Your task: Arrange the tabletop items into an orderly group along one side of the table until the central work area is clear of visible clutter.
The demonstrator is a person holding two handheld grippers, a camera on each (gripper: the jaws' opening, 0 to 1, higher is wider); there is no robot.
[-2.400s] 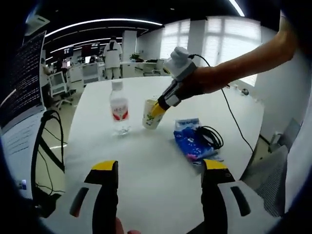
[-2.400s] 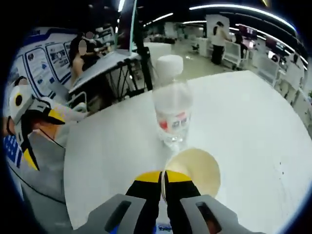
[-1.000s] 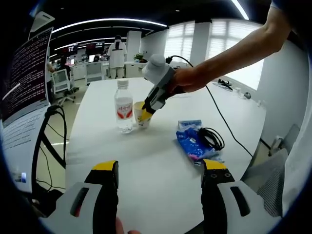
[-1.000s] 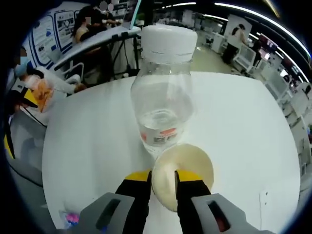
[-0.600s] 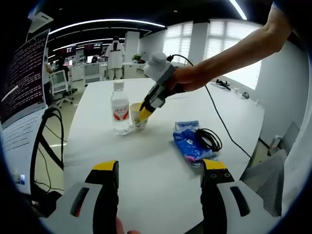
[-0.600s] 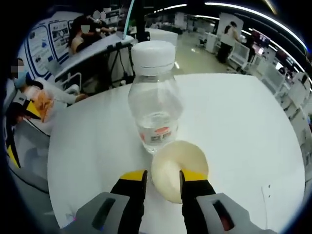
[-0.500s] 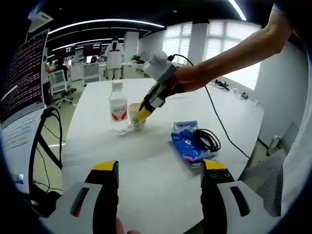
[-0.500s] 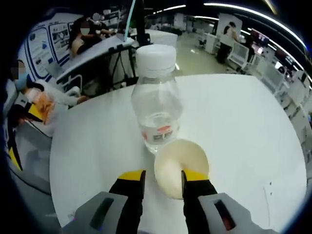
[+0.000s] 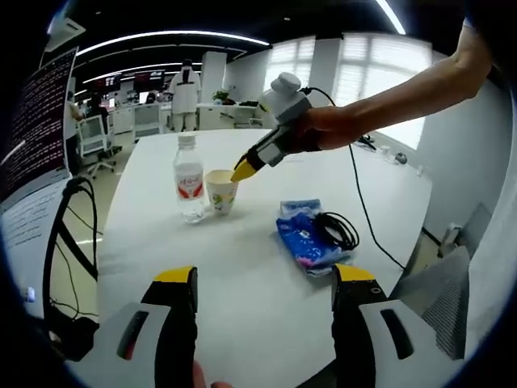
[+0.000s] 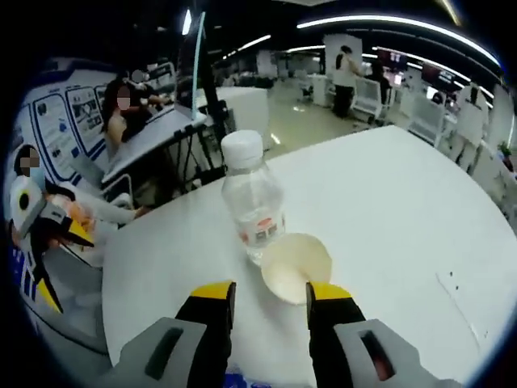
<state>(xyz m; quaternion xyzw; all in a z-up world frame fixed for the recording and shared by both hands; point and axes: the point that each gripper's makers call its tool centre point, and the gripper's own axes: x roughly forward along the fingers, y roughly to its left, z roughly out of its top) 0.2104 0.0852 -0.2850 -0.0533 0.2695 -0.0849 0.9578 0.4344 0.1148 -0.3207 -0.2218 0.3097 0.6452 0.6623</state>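
Room: an open office with ceiling strip lights, desks and people standing far back; a round white worktop (image 9: 242,267) carries the things.

Left gripper view, things: a water bottle (image 9: 189,178) stands upright with a paper cup (image 9: 220,191) just beside it, toward one side of the worktop; a blue packet (image 9: 305,234) with a coiled black cable (image 9: 333,229) on it lies well apart, nearer the middle.

Left gripper view, left tool (image 9: 265,284): jaws spread wide, nothing between them, low over the near edge.

Left gripper view, change: the right tool (image 9: 244,169), clamped on the cup's rim 2.4 s ago, has let go and risen clear of it.

Right gripper view, right tool (image 10: 267,293): jaws apart and empty, with the cup (image 10: 296,267) past the tips, beside the bottle (image 10: 253,203).

Meaning: the cup looks placed next to the bottle; packet and cable likely remain to be moved over.
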